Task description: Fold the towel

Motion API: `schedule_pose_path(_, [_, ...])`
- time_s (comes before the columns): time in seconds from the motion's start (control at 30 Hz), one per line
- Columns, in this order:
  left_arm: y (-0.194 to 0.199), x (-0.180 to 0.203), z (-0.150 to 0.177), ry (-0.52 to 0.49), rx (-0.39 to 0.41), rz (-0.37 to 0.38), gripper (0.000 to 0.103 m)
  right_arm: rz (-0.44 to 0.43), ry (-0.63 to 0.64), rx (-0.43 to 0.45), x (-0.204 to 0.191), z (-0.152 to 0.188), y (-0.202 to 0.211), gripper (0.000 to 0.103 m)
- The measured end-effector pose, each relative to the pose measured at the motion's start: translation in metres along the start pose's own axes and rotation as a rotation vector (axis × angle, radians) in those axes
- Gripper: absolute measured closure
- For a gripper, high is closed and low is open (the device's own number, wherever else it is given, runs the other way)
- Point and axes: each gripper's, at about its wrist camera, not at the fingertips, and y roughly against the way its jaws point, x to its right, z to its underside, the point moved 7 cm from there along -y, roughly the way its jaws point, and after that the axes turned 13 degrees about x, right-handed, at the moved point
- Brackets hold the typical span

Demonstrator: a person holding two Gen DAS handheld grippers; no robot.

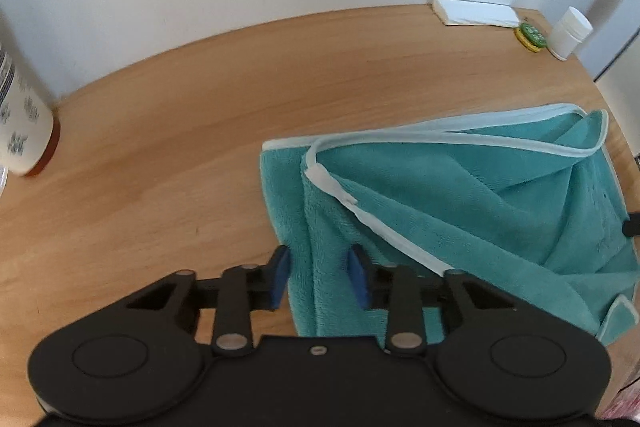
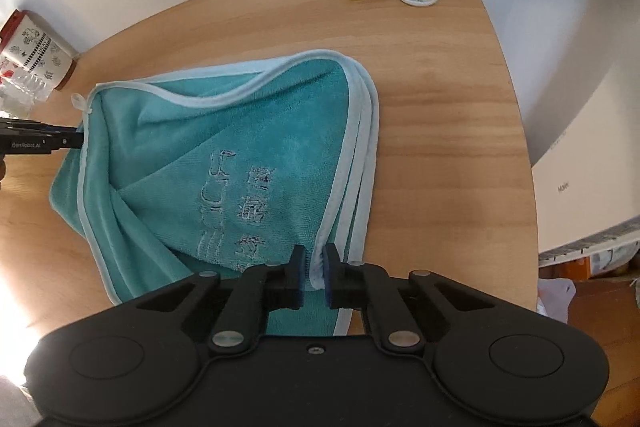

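R gripper (image 2: 313, 273) is pinching towel (image 2: 240, 155) hem, frame bottom; L gripper (image 1: 320, 277) is straddling its edge w/ jaws apart; cloth's soft, floppy.

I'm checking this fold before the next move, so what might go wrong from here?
The left gripper is open, its fingers straddling the towel edge without pinching it, so that side may stay behind if lifted. The right gripper is shut on only the pale trim near a corner, which might slip out. Folded layers look uneven and could bunch further.
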Motion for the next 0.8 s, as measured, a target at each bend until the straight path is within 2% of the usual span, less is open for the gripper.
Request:
schedule_pose_path(0.2, [0.010,0.010,0.019,-0.002,-0.050,-0.021,0.080,0.004,0.016,0.010,0.001,0.010,0.007,0.095])
schedule_pose_path(0.4, [0.025,0.018,0.048,-0.003,-0.092,-0.038,0.080,0.001,0.052,-0.031,-0.007,0.023,0.013,0.095])
schedule_pose_path(0.53, [0.030,0.014,0.052,0.050,-0.097,-0.035,0.078,0.029,0.160,0.028,-0.017,0.023,0.036,0.084])
schedule_pose_path(0.6, [0.031,0.013,0.049,0.081,-0.093,-0.032,0.078,-0.052,0.166,0.014,-0.026,0.024,0.050,0.084])
schedule_pose_path(0.67, [0.037,0.011,0.049,0.082,-0.082,-0.039,0.078,-0.136,0.184,-0.013,-0.036,0.029,0.060,0.080])
schedule_pose_path(0.8, [0.052,0.011,0.052,0.071,-0.056,-0.007,0.077,-0.167,0.239,-0.108,-0.046,0.056,0.047,0.077])
